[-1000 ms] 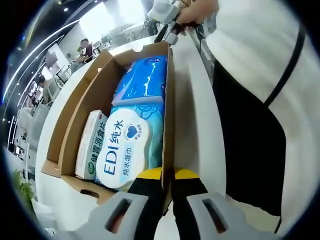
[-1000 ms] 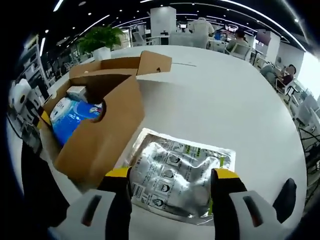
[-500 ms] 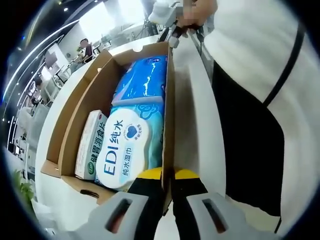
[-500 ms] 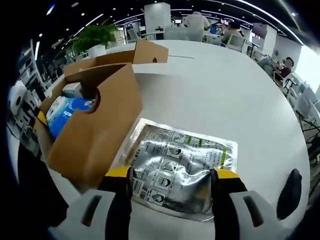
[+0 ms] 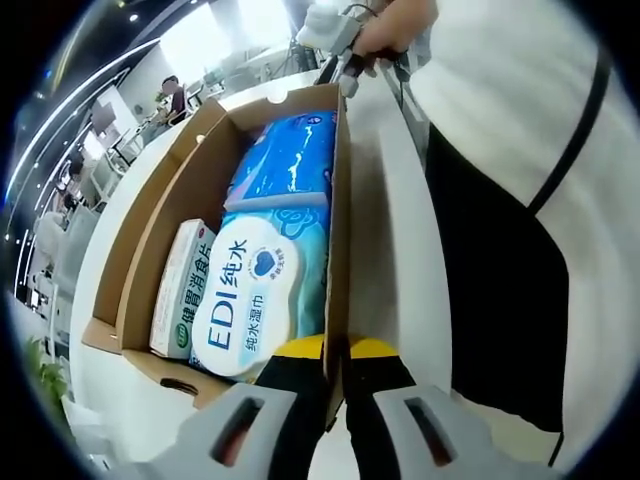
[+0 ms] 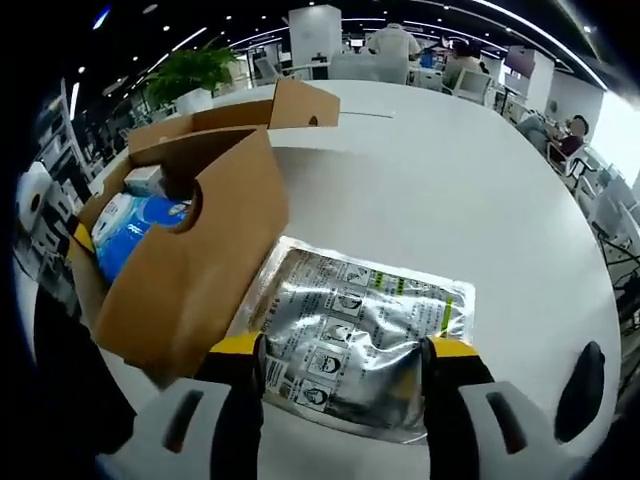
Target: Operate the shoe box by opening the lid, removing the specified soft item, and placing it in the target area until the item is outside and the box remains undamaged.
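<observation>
Silver pouch set on the white table (image 6: 470,170) beside the opened shoe box (image 6: 200,270).

From largest to smallest: the box wall is clamped between the closed jaws of the left gripper (image 5: 335,385), while the silver pouch (image 6: 360,335) is straddled by the parted jaws of the right gripper (image 6: 345,375), just ahead of them (whether it is touched cannot be told). If the left hand pulls while clamped, the cardboard wall could be torn or the box dragged. In the left gripper view, the wet-wipes pack (image 5: 255,295), blue pack (image 5: 285,160) and small carton (image 5: 180,290) inside are shown; in the right gripper view, the lid flap and pouch outside.
</observation>
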{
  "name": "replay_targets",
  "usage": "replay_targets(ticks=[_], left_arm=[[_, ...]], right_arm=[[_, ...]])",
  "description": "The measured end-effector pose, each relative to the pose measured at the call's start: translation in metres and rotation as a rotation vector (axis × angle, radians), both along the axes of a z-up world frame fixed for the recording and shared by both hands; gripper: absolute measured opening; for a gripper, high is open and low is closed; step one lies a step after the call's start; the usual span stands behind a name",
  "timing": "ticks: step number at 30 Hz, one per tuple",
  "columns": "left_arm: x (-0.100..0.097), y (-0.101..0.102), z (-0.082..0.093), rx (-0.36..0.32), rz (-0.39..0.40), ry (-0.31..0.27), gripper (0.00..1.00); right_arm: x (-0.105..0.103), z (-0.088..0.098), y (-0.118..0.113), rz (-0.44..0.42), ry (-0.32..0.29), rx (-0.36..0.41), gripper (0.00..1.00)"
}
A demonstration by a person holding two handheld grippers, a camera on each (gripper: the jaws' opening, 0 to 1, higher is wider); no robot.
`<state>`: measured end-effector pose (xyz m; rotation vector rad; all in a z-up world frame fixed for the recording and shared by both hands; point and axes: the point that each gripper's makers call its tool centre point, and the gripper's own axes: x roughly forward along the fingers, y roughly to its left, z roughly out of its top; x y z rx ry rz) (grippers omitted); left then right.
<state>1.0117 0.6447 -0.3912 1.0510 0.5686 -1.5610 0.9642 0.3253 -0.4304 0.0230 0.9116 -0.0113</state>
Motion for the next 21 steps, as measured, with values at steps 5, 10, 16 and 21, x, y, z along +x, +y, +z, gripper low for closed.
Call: replay_targets(ticks=[5,10,16,21], left_arm=[[0.001,0.001,-0.002,-0.002,0.003,0.000,0.05],[0.001,0.001,-0.002,0.000,0.000,0.001,0.04],[0.002,0.000,-0.002,0.010,0.046,0.027,0.05],[0.002,0.001,-0.003,0.014,0.057,0.029,0.05]], right_arm=[[0.001,0.003,0.001,0.000,-0.020,0.015,0.65],[0.001,0.021,-0.005,-0.025,-0.087,0.042,0.67],[0.007,0.040,-0.010,-0.046,-0.140,0.050,0.70],[0.014,0.056,-0.006,-0.046,-0.138,0.064,0.79]])
